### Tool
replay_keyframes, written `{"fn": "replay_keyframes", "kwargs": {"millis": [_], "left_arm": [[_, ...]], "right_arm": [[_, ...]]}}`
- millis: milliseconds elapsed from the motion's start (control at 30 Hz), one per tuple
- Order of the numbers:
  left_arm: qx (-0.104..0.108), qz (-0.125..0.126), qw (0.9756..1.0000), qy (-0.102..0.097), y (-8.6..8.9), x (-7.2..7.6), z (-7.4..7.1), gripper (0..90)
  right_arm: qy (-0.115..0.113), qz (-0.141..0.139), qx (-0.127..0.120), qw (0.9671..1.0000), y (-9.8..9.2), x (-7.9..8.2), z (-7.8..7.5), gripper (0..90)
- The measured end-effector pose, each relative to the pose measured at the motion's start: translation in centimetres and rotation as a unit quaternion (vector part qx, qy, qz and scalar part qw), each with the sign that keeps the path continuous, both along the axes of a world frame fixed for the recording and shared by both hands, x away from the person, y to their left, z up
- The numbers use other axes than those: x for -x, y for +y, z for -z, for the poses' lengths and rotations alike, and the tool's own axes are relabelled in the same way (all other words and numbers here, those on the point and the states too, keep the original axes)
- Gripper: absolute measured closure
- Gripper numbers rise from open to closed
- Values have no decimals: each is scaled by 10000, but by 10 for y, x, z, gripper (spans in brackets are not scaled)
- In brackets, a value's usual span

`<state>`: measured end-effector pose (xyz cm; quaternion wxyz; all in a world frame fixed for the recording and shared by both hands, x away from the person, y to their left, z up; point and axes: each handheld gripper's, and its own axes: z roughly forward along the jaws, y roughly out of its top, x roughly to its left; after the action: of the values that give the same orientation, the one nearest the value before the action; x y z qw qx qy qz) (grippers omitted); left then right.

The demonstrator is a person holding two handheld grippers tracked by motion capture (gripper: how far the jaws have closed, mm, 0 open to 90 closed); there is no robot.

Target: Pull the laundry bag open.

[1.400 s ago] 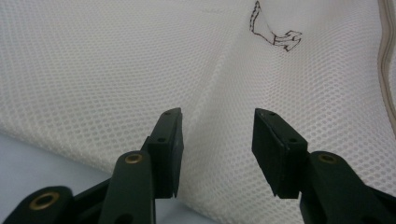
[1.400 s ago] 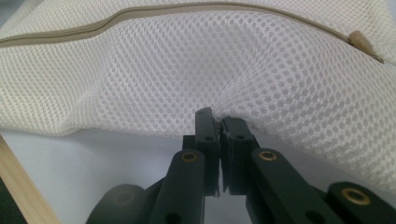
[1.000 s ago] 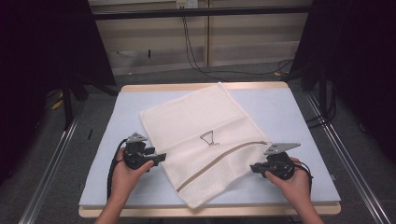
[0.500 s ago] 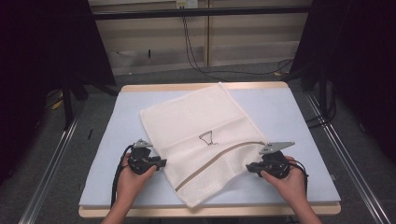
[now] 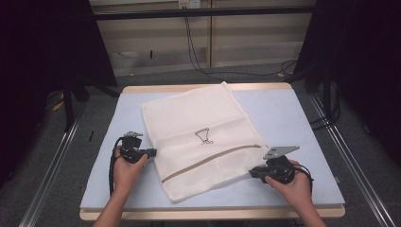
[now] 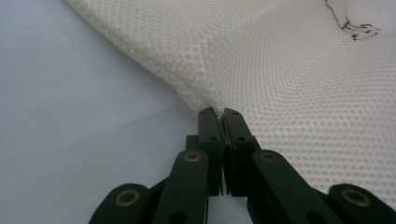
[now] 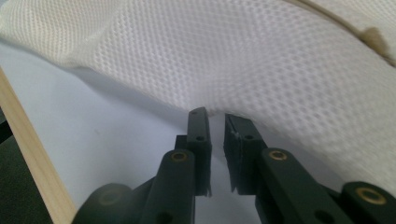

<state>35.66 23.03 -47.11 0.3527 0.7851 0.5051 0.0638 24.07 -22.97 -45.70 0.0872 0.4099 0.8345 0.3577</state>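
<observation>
Gripping mesh laundry bag (image 5: 203,142), flat on surface (image 5: 293,118): left hand-held gripper (image 6: 219,113) clamped on its edge; right hand-held gripper (image 7: 215,116) just opening, jaws apart at opposite edge. Re-close before lifting evenly.

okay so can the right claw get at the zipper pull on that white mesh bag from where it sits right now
Probably yes. The right claw sits at the mesh bag edge just below the zipper pull, jaws slightly apart, with bare mesh and table between them.
</observation>
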Motion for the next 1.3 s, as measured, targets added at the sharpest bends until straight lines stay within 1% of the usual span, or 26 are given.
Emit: {"fn": "replay_keyframes", "kwargs": {"millis": [167,200,267,300,333,367,400,500,600,633,667,700,733,800,867,900,933,967,1000,1033,1067,1100,1133,1233,1267,1300], "left_arm": [[-33,-26,10000,17,5,-10,0,877],[-69,-28,10000,-37,5,-11,-1,876],[-99,-61,9999,-71,5,-14,-1,873],[-100,-72,9999,-75,5,-14,-1,865],[-137,-107,9998,-89,5,-14,-1,865],[-65,-113,9999,-71,5,-13,-1,855],[-67,-124,9998,-117,6,-12,-1,845],[-46,-173,9997,-179,9,-9,-1,791],[-51,-166,9996,-219,11,-7,-2,708],[-77,-182,9994,-289,11,-5,-3,708],[-67,-236,9990,-375,11,-3,-4,682],[-52,-236,9990,-377,11,0,-6,654],[-101,-201,9991,-352,12,1,-7,640],[-116,-174,9992,-348,12,8,-10,631],[-101,-121,9993,-350,12,11,-11,627],[-101,-121,9993,-350,12,11,-11,627],[-45,-138,9990,-422,12,15,-15,623],[-69,-95,9989,-447,13,15,-16,611],[-69,-95,9989,-447,13,15,-16,603],[44,-65,9989,-471,12,18,-19,598],[44,-65,9989,-471,12,18,-19,594],[124,19,9988,-476,11,20,-21,591],[124,19,9988,-476,11,20,-21,586],[110,134,9986,-503,6,22,-23,583],[186,139,9986,-482,3,22,-23,581],[164,211,9984,-492,1,23,-23,574]], "right_arm": [[-38,294,51,9995,-17,9,1,757],[-115,433,85,9990,-27,13,0,751],[-113,521,82,9985,-30,15,-1,732],[-193,680,49,9975,-40,17,-3,728],[-193,680,49,9975,-40,17,-3,728],[-348,848,-37,9958,-47,17,-4,733],[-358,922,-66,9951,-50,17,-5,732],[-438,1089,-168,9930,-54,14,-7,697],[-472,1079,-200,9928,-51,5,-7,645],[-472,1079,-200,9928,-51,5,-7,645],[-460,1089,-194,9928,-49,1,-6,613],[-505,1123,-86,9924,-44,-10,-3,547],[-471,1134,-70,9924,-43,-14,-1,534],[-473,1106,38,9927,-39,-25,5,541],[-362,1126,140,9929,-36,-33,13,565],[-362,1126,140,9929,-36,-33,13,565],[-218,1014,292,9942,-33,-37,19,612],[-347,980,376,9939,-33,-37,20,688],[-331,973,388,9939,-34,-36,19,720],[-232,978,307,9945,-34,-36,18,747],[-232,978,307,9945,-34,-36,18,747],[-249,968,190,9948,-35,-33,20,822],[-271,991,154,9946,-35,-31,20,843],[-211,932,147,9953,-33,-28,19,871],[-160,858,186,9960,-31,-26,17,874],[-84,736,171,9971,-28,-20,15,880]]}}
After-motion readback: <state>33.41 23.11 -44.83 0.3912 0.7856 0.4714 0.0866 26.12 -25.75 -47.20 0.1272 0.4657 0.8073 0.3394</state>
